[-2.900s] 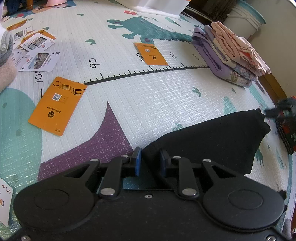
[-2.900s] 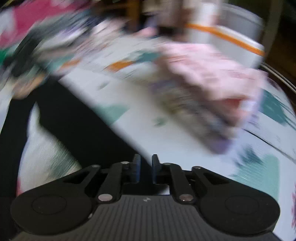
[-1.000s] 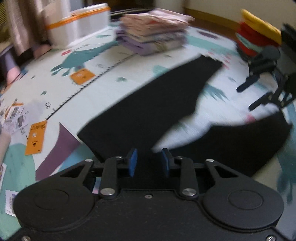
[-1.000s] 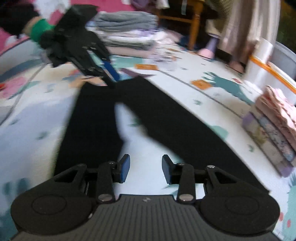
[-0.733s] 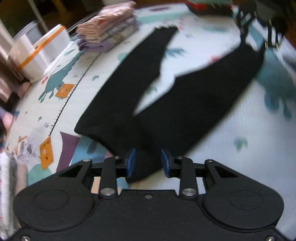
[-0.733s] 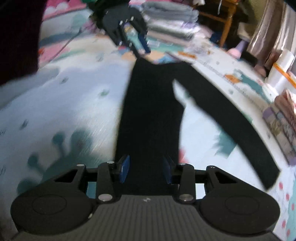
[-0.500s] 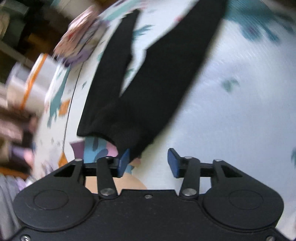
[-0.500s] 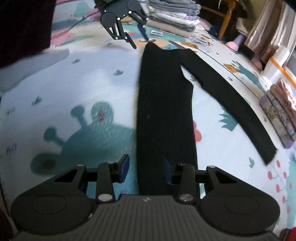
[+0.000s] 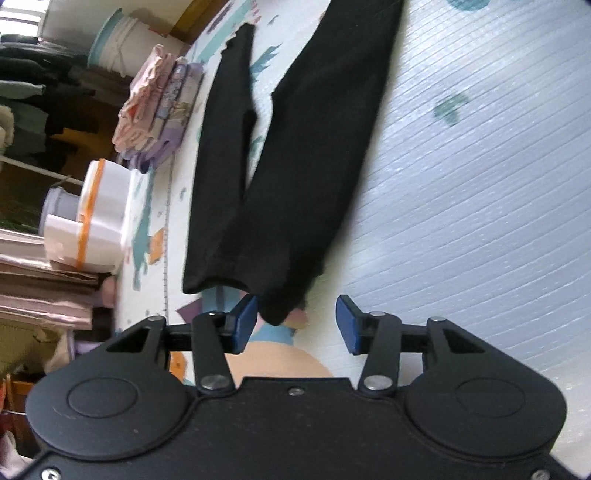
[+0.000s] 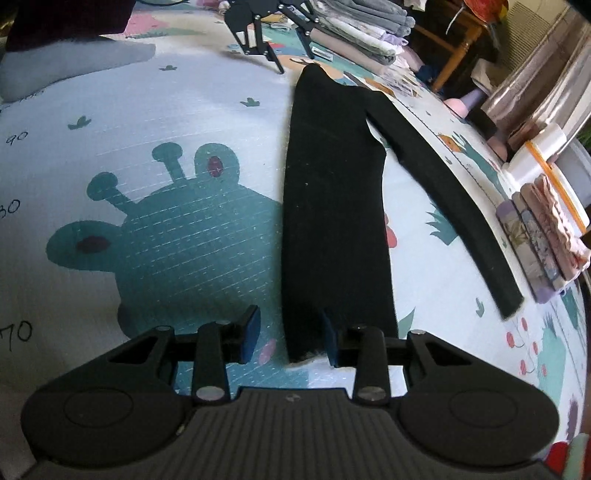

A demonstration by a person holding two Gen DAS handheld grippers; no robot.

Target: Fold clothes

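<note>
**Trousers laid out lengthwise between my two grippers**

The black trousers (image 10: 332,206) lie flat on the play mat (image 10: 147,155), long axis running from my right gripper (image 10: 290,334) at a leg hem to my left gripper (image 9: 293,323) at the waist. Legs splay in a V. Both grippers gape wide, holding nothing. Folded clothes stack (image 10: 543,236) lies beside the far leg.

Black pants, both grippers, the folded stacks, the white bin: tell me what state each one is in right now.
black pants: flat on the mat, unfolded, legs spread in a V
left gripper: open, holding nothing, at the waist end
right gripper: open, holding nothing, at a leg cuff
pink and purple stack: folded, beside the pants
grey and beige stack: folded
white bin: lid on
</note>
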